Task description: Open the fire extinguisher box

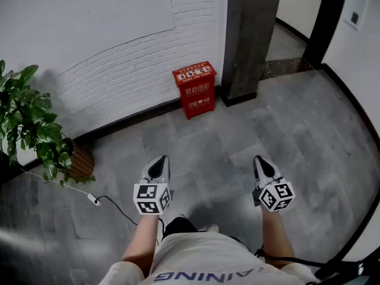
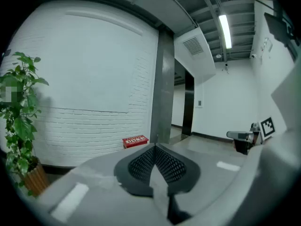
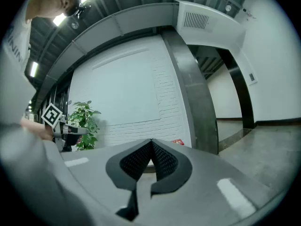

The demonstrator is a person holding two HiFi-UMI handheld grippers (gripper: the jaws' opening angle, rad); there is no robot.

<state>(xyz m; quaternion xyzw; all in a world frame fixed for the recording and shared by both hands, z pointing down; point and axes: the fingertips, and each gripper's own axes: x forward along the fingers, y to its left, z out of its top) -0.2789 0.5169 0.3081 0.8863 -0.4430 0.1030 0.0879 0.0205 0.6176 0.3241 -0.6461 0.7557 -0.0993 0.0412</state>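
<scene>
A red fire extinguisher box [image 1: 195,88] stands on the floor against the white brick wall, beside a dark pillar; its lid is down. It shows small and far off in the left gripper view [image 2: 135,141], and only a red corner [image 3: 178,142] peeks past the jaws in the right gripper view. My left gripper [image 1: 159,166] is held low over the grey floor, well short of the box, jaws shut and empty [image 2: 154,147]. My right gripper [image 1: 261,165] hangs level with it to the right, also shut on nothing [image 3: 151,141].
A potted plant [image 1: 35,132] in a wicker pot stands at the left by the wall, with a white cable and plug [image 1: 94,199] on the floor near it. The dark pillar [image 1: 249,37] rises right of the box, with a doorway behind it.
</scene>
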